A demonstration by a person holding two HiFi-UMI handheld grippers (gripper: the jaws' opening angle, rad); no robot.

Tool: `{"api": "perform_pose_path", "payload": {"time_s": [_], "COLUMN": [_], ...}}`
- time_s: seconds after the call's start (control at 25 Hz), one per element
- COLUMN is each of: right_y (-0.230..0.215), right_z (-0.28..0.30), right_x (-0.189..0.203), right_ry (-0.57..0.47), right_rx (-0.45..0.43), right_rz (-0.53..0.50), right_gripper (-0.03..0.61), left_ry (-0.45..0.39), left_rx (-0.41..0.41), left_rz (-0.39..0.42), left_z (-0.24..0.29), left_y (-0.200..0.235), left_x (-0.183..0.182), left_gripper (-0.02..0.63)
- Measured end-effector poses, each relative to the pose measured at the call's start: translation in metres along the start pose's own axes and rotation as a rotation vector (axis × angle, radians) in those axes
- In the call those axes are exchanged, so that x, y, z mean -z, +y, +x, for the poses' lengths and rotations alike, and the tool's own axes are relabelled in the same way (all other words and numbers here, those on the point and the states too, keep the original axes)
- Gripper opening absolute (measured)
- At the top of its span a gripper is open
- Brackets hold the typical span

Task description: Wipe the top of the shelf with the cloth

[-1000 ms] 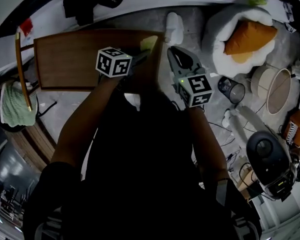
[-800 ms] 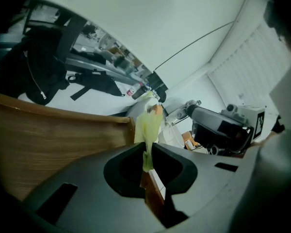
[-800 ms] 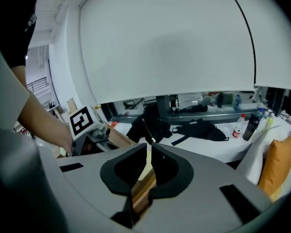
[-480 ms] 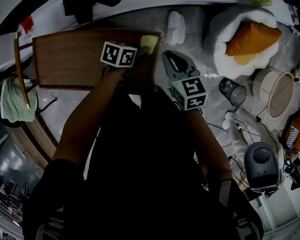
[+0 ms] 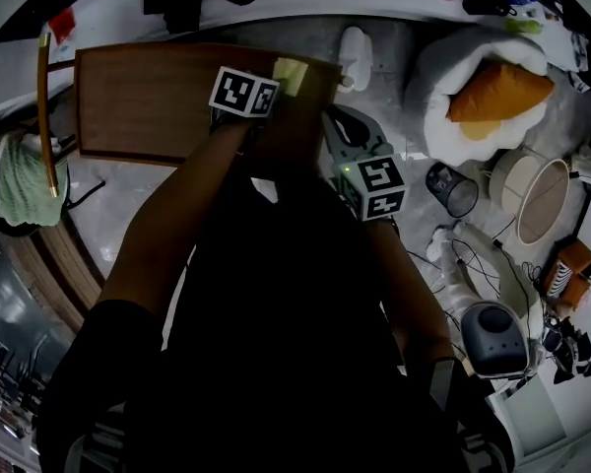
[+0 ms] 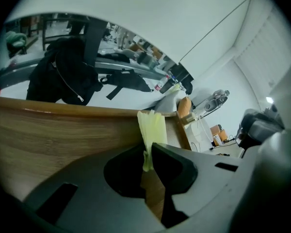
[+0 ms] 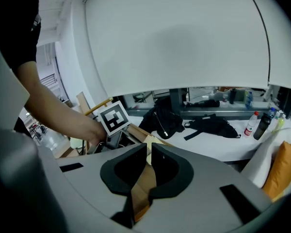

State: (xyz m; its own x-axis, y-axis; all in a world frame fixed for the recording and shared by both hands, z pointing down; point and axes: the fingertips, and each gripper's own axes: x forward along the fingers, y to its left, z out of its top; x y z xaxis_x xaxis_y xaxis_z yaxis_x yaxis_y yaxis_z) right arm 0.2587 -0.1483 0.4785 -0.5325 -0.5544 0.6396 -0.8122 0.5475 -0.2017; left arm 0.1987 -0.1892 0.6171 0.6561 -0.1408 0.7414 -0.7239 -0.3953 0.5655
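Left gripper clamps a yellow cloth on a wooden shelf top.

The left gripper [image 6: 148, 148] has its jaws pinched on a pale yellow cloth [image 6: 152, 126], which lies at the far right corner of the brown shelf top [image 5: 148, 101]. The right gripper [image 7: 149, 152] has its jaws pressed together on nothing and hangs just beside the shelf's right edge. Beyond the shelf lies a black jacket [image 6: 63, 76]. To the right, a white cushion [image 5: 443, 57] holds an orange pillow [image 5: 497, 92].
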Motion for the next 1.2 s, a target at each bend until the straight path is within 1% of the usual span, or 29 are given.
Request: {"api": "perform_pose_path", "payload": {"time_s": [0.12, 0.24, 0.36, 0.56, 0.84, 1.0, 1.2], "right_y": [0.013, 0.031, 0.050, 0.081, 0.121, 0.136, 0.149], "right_z": [0.010, 0.023, 0.036, 0.054, 0.079, 0.087, 0.097], "right_x": [-0.008, -0.023, -0.033, -0.048, -0.057, -0.065, -0.076], "right_ry": [0.006, 0.000, 0.002, 0.010, 0.037, 0.041, 0.039], "right_rx": [0.002, -0.007, -0.015, -0.018, -0.016, -0.005, 0.012], "right_rz": [-0.009, -0.034, -0.050, -0.079, -0.100, -0.107, -0.117], "right_gripper": [0.040, 0.040, 0.040, 0.040, 0.041, 0.040, 0.040], "left_ry": [-0.023, -0.055, -0.061, -0.091, -0.123, -0.135, -0.159], "left_rx": [-0.021, -0.015, -0.034, -0.069, -0.087, -0.096, -0.132], "left_rz": [-0.033, -0.085, -0.094, -0.132, -0.143, -0.151, -0.184], "left_z": [-0.017, -0.034, -0.047, -0.077, -0.121, -0.141, -0.171], "left_y": [0.023, 0.045, 0.064, 0.104, 0.167, 0.193, 0.231], "left_x": [0.004, 0.008, 0.012, 0.019, 0.025, 0.027, 0.032], "left_gripper": [0.035, 0.035, 0.035, 0.035, 0.035, 0.035, 0.035]}}
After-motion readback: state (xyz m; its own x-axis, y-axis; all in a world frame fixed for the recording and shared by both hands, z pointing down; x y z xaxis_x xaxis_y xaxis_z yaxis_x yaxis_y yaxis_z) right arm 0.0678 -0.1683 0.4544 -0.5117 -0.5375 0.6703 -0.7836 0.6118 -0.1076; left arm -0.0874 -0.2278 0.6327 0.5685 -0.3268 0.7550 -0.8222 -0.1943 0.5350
